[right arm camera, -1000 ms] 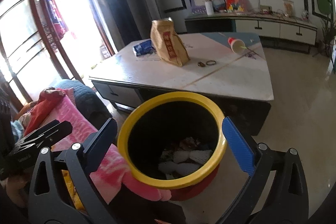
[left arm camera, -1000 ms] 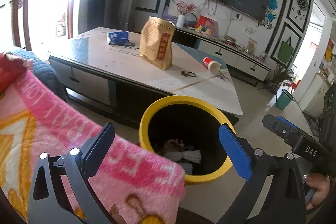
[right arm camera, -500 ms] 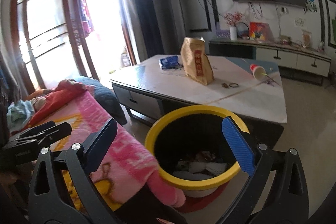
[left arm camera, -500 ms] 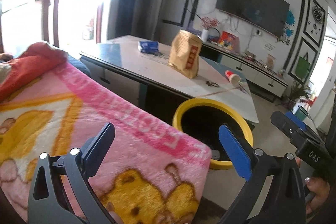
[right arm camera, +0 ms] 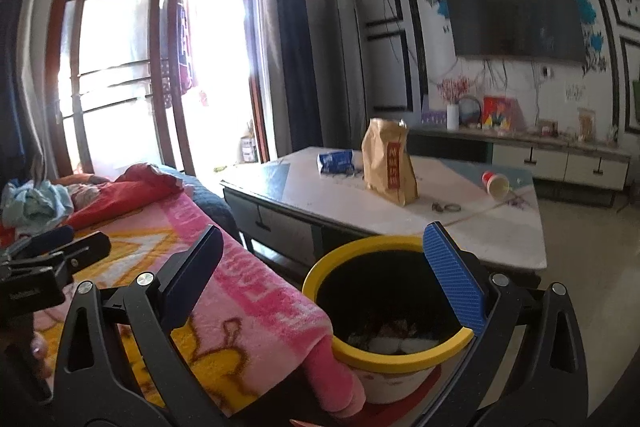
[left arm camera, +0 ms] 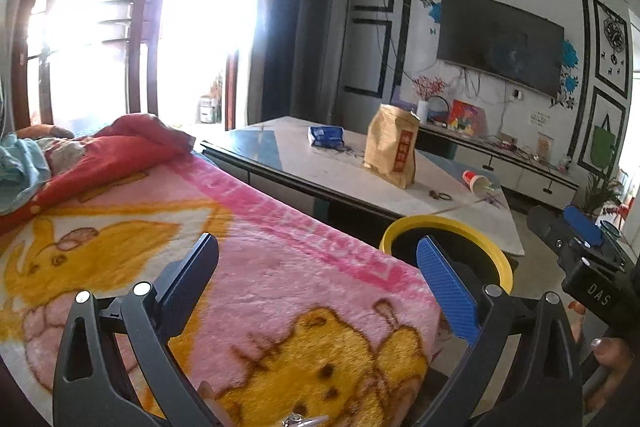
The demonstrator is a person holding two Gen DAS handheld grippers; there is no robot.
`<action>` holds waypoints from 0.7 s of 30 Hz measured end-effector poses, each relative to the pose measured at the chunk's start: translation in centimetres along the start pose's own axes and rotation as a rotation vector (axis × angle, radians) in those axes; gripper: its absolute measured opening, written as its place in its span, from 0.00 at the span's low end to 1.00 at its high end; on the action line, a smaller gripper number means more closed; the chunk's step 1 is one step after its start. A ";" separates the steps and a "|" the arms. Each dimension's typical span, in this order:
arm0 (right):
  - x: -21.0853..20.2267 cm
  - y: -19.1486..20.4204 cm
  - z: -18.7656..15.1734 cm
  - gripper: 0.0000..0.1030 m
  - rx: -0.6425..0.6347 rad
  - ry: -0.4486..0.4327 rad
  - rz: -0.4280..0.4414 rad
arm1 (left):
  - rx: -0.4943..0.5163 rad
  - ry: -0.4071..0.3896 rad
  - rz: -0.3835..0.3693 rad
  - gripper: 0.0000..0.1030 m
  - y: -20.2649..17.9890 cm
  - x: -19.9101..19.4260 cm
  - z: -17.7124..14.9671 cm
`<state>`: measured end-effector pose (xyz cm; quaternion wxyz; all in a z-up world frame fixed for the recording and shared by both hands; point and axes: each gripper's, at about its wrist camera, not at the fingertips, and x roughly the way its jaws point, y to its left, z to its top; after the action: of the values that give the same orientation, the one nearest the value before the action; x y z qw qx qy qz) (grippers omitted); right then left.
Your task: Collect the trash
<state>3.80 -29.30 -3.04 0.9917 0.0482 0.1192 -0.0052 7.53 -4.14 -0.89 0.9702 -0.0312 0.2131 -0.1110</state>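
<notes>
Now | both views risen from bin [right arm camera: 394, 297] toward table [left arm camera: 360, 179] | left tongs [left arm camera: 316, 281], right tongs [right arm camera: 324, 275] gape wide, empty

Black tool [left arm camera: 316, 285], blue pads [left arm camera: 448, 291], silver screws.

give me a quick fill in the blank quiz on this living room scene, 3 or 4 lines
1. The bin has a ____ rim.
2. The paper cup on the table lies on its ____.
3. The brown bag stands ____ on the table.
4. Both the left gripper and the right gripper are ____ and hold nothing.

Missing words: yellow; side; upright; open
</notes>
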 end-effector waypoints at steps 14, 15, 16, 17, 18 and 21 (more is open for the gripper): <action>-0.7 1.4 -0.7 0.89 -0.058 -0.050 -0.031 | -0.008 -0.028 0.039 0.94 1.3 -1.9 -1.2; -0.7 1.5 -0.7 0.89 -0.059 -0.050 -0.031 | -0.011 -0.026 0.039 0.94 1.4 -1.9 -1.3; -0.7 1.4 -0.7 0.89 -0.060 -0.050 -0.032 | -0.014 -0.026 0.040 0.94 1.5 -1.9 -1.3; -0.7 1.4 -0.7 0.89 -0.058 -0.050 -0.032 | -0.015 -0.027 0.042 0.94 1.5 -1.9 -1.3; -0.7 1.4 -0.7 0.89 -0.058 -0.049 -0.029 | -0.016 -0.028 0.043 0.94 1.6 -2.0 -1.3; -0.7 1.4 -0.8 0.89 -0.059 -0.046 -0.028 | -0.019 -0.031 0.044 0.94 1.7 -2.0 -1.3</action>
<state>3.02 -27.80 -3.48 0.9950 0.0174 0.0973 -0.0164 5.57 -2.00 -1.39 0.9752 -0.0375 0.1997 -0.0873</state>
